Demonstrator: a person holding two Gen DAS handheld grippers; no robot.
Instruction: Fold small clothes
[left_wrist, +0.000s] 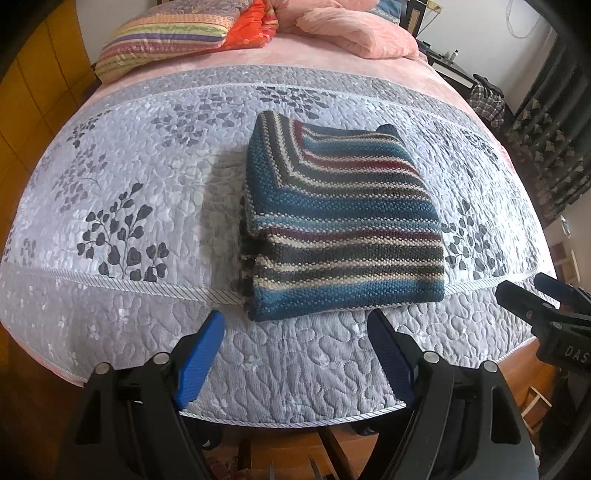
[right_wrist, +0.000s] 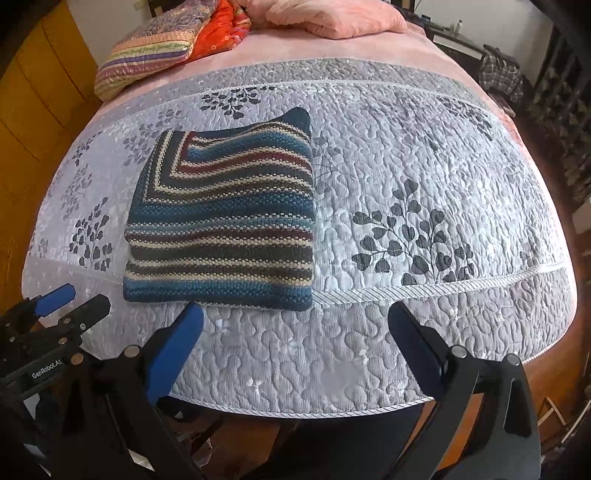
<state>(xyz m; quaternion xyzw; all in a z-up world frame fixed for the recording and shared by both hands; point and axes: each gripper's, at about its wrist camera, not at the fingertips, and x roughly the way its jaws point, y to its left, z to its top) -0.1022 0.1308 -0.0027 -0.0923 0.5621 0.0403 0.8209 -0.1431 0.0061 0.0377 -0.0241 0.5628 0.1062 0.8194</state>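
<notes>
Folded striped blue-and-cream knit garment (left_wrist: 343, 218) lies ahead; my left hand-held gripper (left_wrist: 295, 332) nearer; my right hand-held gripper (right_wrist: 295, 325) alongside. Both released.

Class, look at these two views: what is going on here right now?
A person holds two handheld grippers over a bed. A striped knitted garment lies folded into a neat rectangle on the grey quilted bedspread. The left gripper and the right gripper both hang open near the bed's front edge, touching nothing. The fold looks finished. Pillows lie at the far end.
</notes>
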